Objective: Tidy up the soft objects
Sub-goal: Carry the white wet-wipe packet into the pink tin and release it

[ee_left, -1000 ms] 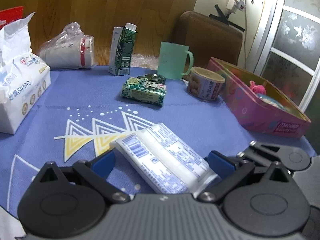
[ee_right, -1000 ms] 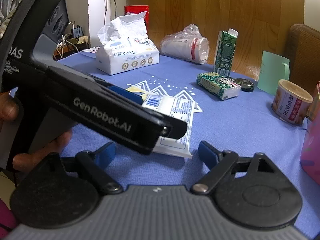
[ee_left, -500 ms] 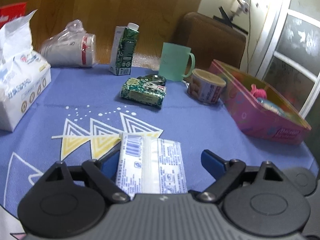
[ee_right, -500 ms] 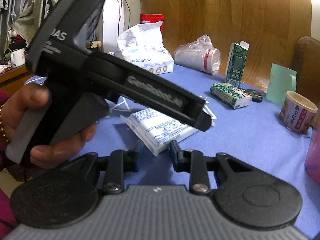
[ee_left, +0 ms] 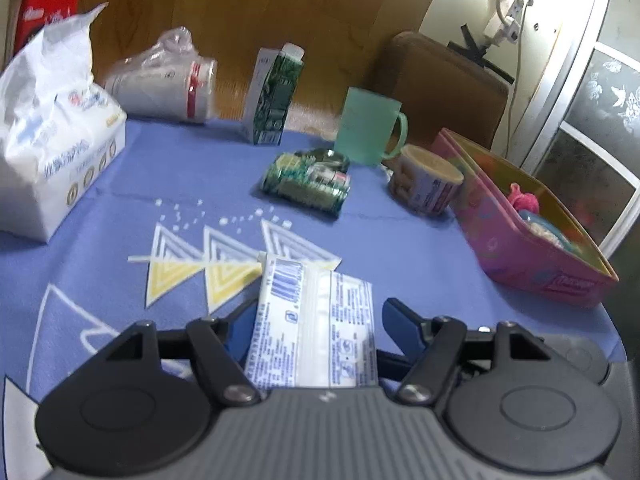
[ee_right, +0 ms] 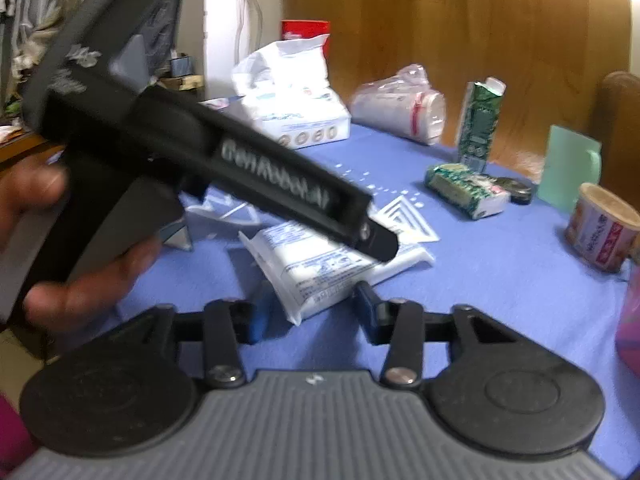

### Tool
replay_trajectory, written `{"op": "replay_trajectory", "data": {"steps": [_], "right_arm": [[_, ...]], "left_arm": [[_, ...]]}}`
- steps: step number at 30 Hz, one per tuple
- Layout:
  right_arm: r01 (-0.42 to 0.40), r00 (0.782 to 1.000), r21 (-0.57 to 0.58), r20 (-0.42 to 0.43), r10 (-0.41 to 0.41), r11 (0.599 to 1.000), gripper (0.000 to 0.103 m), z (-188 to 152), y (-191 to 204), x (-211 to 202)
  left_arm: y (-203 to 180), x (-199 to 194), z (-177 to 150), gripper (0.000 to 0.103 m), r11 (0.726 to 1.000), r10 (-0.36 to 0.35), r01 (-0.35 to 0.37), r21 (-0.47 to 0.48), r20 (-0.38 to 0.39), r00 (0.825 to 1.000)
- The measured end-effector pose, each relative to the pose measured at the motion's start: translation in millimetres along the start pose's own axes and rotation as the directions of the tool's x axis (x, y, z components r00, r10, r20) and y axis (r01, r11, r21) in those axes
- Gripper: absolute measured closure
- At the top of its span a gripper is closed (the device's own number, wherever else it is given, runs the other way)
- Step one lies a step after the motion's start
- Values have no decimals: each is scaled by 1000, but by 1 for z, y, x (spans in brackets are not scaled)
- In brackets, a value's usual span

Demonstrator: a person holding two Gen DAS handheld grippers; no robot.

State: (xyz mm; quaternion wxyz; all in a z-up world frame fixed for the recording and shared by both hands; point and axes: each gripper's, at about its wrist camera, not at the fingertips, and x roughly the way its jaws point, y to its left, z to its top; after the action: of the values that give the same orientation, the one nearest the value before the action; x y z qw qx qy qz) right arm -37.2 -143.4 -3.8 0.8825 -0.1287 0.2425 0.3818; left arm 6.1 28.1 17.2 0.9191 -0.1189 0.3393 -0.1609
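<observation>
Blue patterned tablecloth (ee_left: 400,248) before wood-panelled wall (ee_left: 224,12)

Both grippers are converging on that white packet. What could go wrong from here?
The left gripper and right gripper both straddle the white packet, jaws open; closing together could tug or tear it. The left gripper's body hangs close over the packet, so the tools may collide.

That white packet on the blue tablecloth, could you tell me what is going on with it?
A person is working two handheld grippers around the white packet, which lies flat on the blue tablecloth. The left gripper straddles it with its fingers open on either side. The right gripper, also open, is at the packet's other end. Neither has closed on it yet. The pink box on the right already holds some soft items.
</observation>
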Motion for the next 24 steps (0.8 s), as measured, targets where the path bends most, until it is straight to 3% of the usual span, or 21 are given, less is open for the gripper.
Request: {"op": "replay_trajectory", "data": {"steps": [4, 7, 11, 16, 19, 22, 24], "right_arm": [[77, 992, 8, 102, -77, 997, 58, -1, -7, -21], [167, 968, 45, 181, -172, 985, 58, 0, -22, -44], [302, 919, 126, 225, -323, 945, 58, -4, -56, -76], [438, 850, 239, 205, -486, 867, 58, -22, -106, -112], [534, 792, 270, 171, -586, 801, 58, -34, -131, -122], [639, 700, 320, 133, -701, 699, 58, -49, -154, -135], [689, 647, 352, 95, -756, 633, 58, -58, -165, -142]], "left_arm": [[-26, -7, 23, 36, 996, -68, 65, 55, 57, 996], [-65, 0, 44, 36, 983, -120, 106, 148, 88, 989], [-132, 22, 63, 36, 941, -217, 184, 283, 92, 972], [-207, 56, 69, 36, 887, -318, 275, 372, 59, 946], [-248, 78, 66, 32, 860, -343, 302, 412, 29, 939], [-277, 99, 57, 28, 836, -335, 307, 454, -20, 942], [-285, 112, 49, 28, 838, -311, 296, 459, -45, 949]]}}
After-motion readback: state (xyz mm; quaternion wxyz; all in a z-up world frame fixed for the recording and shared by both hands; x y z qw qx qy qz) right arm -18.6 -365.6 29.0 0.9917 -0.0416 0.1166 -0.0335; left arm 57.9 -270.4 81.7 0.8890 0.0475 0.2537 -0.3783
